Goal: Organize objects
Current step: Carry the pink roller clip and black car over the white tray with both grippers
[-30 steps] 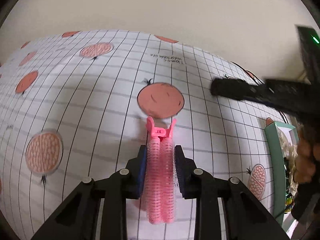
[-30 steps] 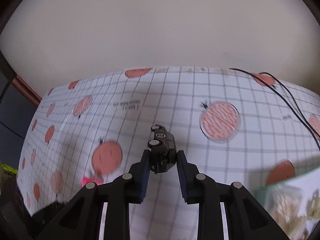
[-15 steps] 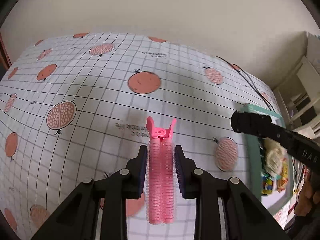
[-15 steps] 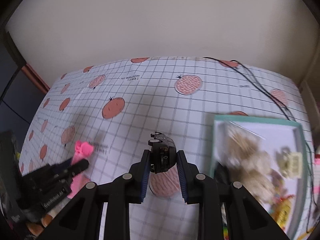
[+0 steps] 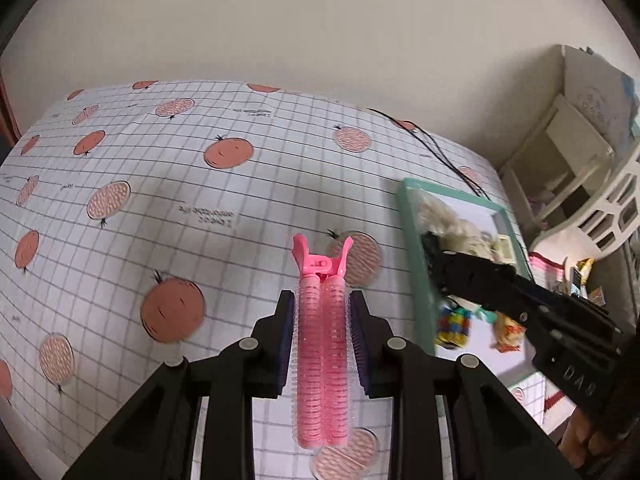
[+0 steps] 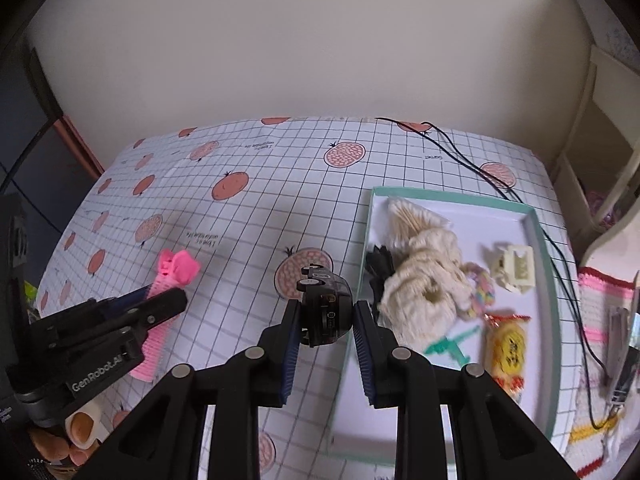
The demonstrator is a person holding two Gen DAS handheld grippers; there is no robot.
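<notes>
My left gripper [image 5: 322, 300] is shut on a pink hair-roller clip [image 5: 322, 360], held lengthwise above the grid-print tablecloth [image 5: 160, 220]. My right gripper [image 6: 327, 306] is shut on a small dark toy car [image 6: 326, 312], hanging just left of the teal-rimmed tray [image 6: 452, 197]. The tray holds a cream scrunchie pile [image 6: 424, 276], a cream claw clip [image 6: 514, 268], a yellow snack packet [image 6: 506, 350] and a green toy plane [image 6: 450, 344]. In the right wrist view the left gripper [image 6: 168, 294] and its pink clip [image 6: 178, 266] are at the far left. In the left wrist view the right gripper [image 5: 444, 276] is over the tray's [image 5: 412, 248] left rim.
A black cable [image 6: 460, 156] runs across the table's back right and down past the tray. A white shelf unit [image 5: 560, 168] stands at the right edge, with a knitted cloth [image 6: 600, 292] beside the tray. A person's fingers [image 6: 80, 428] show at the lower left.
Both grippers have lifted and moved right with the clip and the car still held. The tray has come into view, and the right gripper now hangs at its left rim.
</notes>
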